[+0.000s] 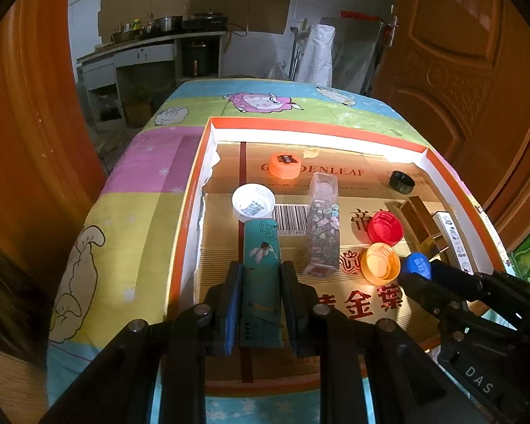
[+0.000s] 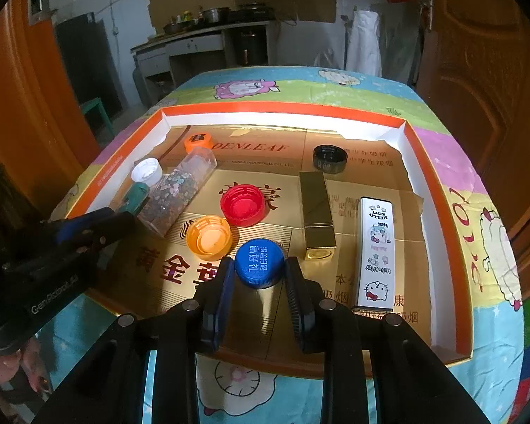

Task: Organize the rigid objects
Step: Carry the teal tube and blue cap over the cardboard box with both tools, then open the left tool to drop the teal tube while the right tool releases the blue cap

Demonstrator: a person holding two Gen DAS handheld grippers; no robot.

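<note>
Two tongs, teal box end hidden

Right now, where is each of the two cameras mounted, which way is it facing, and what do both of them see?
Left wrist view: sits on the left gripper, looking down along its fingers into the orange-rimmed tray; the gripper is shut on the teal box, and the right gripper shows at right.
Right wrist view: sits on the right gripper, facing the same way; it is shut on the blue cap; the left gripper and a hand show at left.
Shared: tray, red cap, clear patterned box.
</note>
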